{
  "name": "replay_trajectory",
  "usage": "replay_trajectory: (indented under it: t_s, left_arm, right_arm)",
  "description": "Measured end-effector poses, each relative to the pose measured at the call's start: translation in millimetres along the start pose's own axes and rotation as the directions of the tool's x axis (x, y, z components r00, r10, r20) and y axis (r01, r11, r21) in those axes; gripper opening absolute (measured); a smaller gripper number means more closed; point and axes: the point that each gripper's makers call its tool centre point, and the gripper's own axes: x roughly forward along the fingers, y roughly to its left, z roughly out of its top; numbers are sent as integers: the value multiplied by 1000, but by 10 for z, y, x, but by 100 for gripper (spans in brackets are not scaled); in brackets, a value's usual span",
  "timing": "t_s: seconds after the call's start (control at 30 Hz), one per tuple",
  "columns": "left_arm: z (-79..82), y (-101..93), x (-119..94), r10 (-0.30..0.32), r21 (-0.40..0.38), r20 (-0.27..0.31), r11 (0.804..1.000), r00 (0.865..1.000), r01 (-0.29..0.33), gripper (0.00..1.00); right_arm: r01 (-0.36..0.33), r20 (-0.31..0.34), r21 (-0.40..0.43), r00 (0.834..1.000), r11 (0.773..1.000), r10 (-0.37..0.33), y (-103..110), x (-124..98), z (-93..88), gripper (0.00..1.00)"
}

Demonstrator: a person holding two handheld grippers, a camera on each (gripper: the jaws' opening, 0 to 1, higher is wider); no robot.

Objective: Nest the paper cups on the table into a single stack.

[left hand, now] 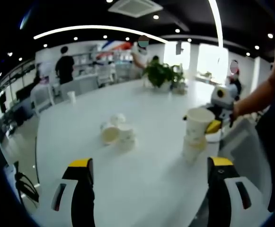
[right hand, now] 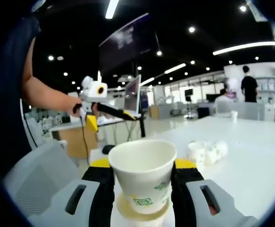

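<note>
The right gripper [right hand: 143, 187] clamps a white paper cup with green print [right hand: 143, 176] by its mid-wall, directly above the small stack of white paper cups [left hand: 194, 147] at the white bench [left hand: 146, 184] edge. The left gripper [left hand: 149, 189] hangs open, facing loose tipped cups [left hand: 117, 132] mid-bench. Such cups look light, thin and crushable, so a gentle hold below the stiffer rolled rim seems best.

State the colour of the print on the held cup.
Green print on the white paper cup, clearest in the right gripper view.

Three loose white paper cups [left hand: 117, 132] are lying clustered on the white table [left hand: 151, 179]; one white paper-cup stack [left hand: 196, 134] is standing.
</note>
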Motion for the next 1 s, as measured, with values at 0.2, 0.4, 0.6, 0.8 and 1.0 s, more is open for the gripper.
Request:
replay_trajectory:
  t_s: [0.2, 0.4, 0.6, 0.8, 1.0]
  left_arm:
    - [-16, 2, -5, 2, -1, 1, 1000, 1000, -2, 98]
    - [-32, -6, -25, 7, -4, -1, 1000, 1000, -7, 98]
    - [-71, -28, -1, 5, -9, -9, 1000, 1000, -5, 98]
    - [-45, -26, 36, -1, -7, -5, 1000, 1000, 1, 98]
    - [-19, -19, 45, 1, -8, 2, 1000, 1000, -1, 98]
  right_arm:
    - [10, -40, 4, 999, 1000, -10, -18, 11, -216, 44]
    - [27, -57, 16, 998, 1000, -26, -44, -15, -323, 44]
    - [29, -78, 1, 997, 1000, -29, -41, -25, -394, 44]
    - [53, -108, -29, 993, 998, -56, -117, -13, -416, 46]
    - [60, -116, -32, 991, 998, -63, -128, -14, -377, 50]
